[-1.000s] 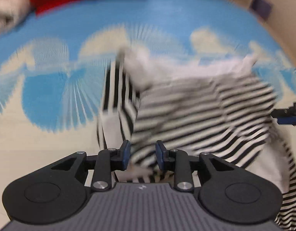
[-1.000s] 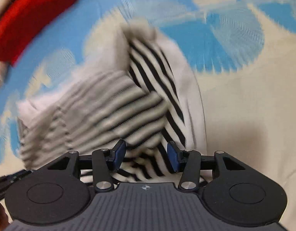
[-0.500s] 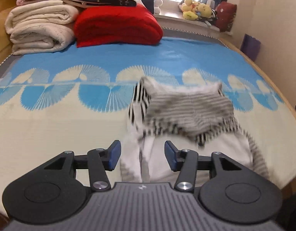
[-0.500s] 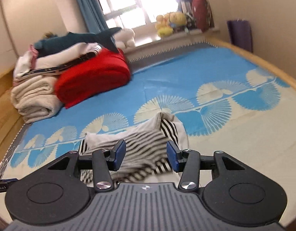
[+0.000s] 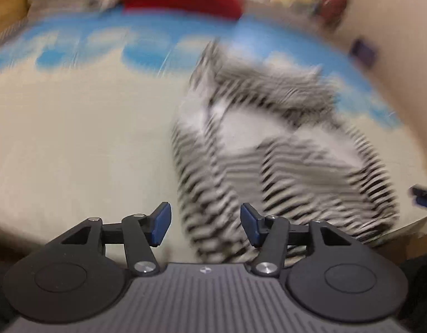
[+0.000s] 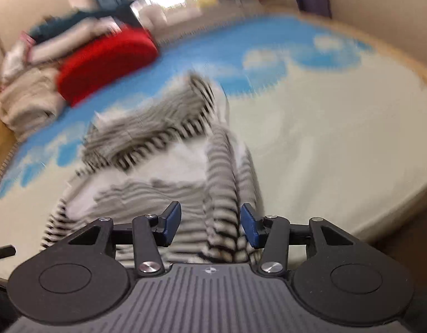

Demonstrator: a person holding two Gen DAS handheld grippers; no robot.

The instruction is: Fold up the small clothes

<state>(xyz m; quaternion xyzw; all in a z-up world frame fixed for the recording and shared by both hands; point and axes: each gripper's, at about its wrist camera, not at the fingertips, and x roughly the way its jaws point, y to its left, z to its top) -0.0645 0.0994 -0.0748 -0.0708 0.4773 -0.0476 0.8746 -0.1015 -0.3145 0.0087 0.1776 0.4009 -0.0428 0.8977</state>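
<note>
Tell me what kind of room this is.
Most likely a bedroom: the striped garment lies on a bed with a blue-and-cream cover, folded blankets and a red quilt stacked at its far end near a bright window.

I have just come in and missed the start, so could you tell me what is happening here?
A person with a gripper in each hand is folding a striped garment on a bed. Both the left gripper and the right gripper are open and hold nothing, each hovering over the garment's near edge. The garment lies rumpled, partly folded. The pictures are blurred.
</note>
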